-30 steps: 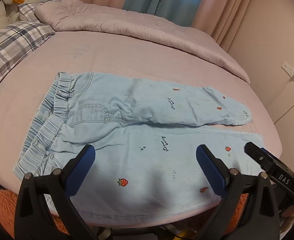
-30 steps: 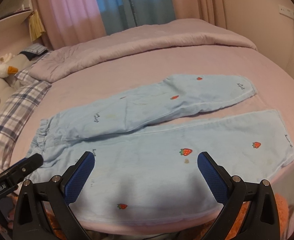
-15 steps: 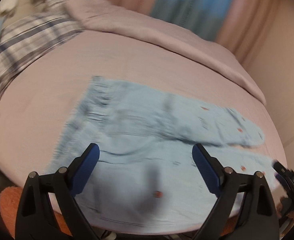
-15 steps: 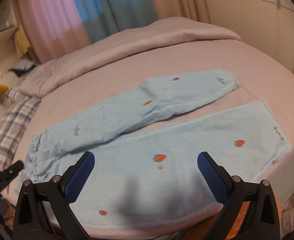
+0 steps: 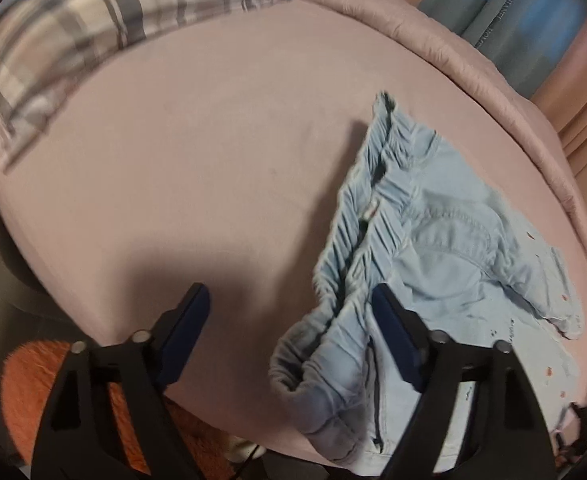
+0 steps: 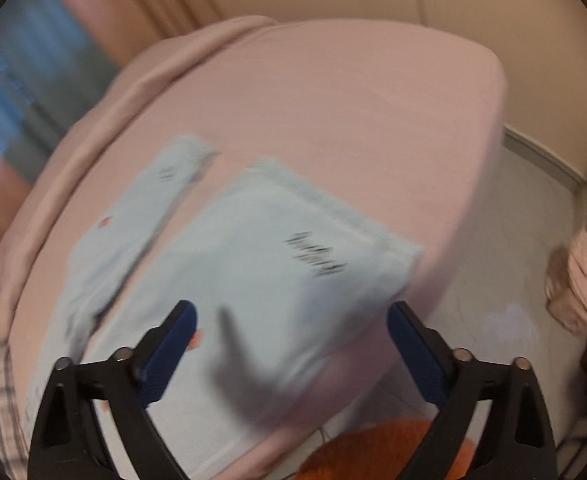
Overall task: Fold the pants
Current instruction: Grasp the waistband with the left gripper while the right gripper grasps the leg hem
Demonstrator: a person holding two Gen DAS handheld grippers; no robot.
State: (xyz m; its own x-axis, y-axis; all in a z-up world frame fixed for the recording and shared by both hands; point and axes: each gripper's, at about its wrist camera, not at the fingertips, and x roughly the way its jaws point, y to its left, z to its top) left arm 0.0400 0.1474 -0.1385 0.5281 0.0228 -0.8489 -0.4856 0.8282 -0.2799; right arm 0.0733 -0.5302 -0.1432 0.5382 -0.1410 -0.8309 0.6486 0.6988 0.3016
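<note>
The light-blue pants (image 5: 445,248) lie along the bed's (image 5: 197,152) near edge, bare sheet beyond. The left gripper (image 5: 289,332), jaws spread, shows the waistband; the right gripper (image 6: 289,344), also spread, shows blurred leg cuffs.

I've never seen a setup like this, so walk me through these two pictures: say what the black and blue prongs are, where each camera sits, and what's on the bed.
No robot here: a person holds a two-finger tool in each hand, with a fisheye camera on each looking forward along its fingers. The black prongs with blue pads are those fingers.

The left wrist view shows the left hand-held gripper open, near the elastic waistband of light blue pants.

The right wrist view, which is blurred, shows the right hand-held gripper open over the leg end of the same pants.

The pants lie on a pink bed. Neither gripper holds anything. An orange rug lies on the floor below.
</note>
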